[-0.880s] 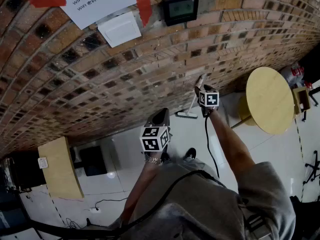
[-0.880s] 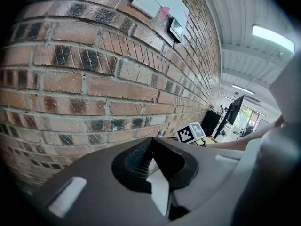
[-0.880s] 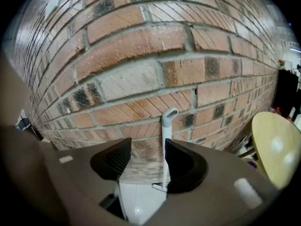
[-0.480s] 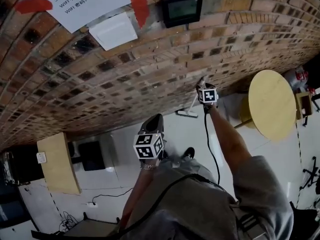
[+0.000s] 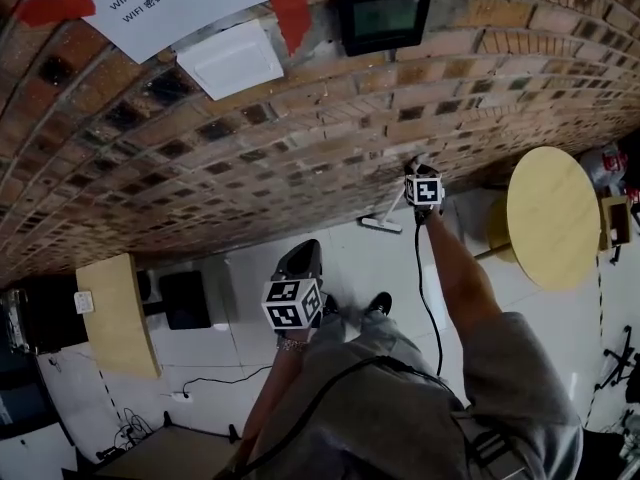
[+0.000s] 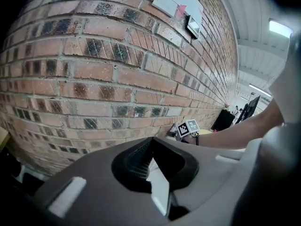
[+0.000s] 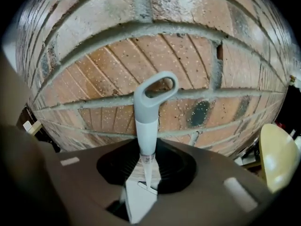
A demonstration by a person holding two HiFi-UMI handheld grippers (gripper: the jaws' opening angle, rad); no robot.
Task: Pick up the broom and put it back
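The broom's white handle with a grey loop end (image 7: 150, 102) stands upright against the brick wall (image 7: 197, 65), and my right gripper (image 7: 146, 157) is shut on it just below the grey part. In the head view the right gripper (image 5: 412, 166) is at the wall, and the broom head (image 5: 380, 225) rests on the white floor below it. My left gripper (image 5: 304, 252) hangs lower and nearer the body; its jaws (image 6: 150, 147) meet with nothing between them. The right gripper's marker cube (image 6: 188, 127) also shows in the left gripper view.
A round yellow table (image 5: 552, 216) stands right of the broom. A wooden cabinet (image 5: 118, 313) and a black box (image 5: 185, 298) sit at the left by the wall. Cables (image 5: 205, 401) lie on the floor. A small screen (image 5: 385, 15) hangs on the wall.
The left gripper has dropped a little toward the body. The right gripper stays at the wall, still closed on the broom handle; the view has shifted slightly.
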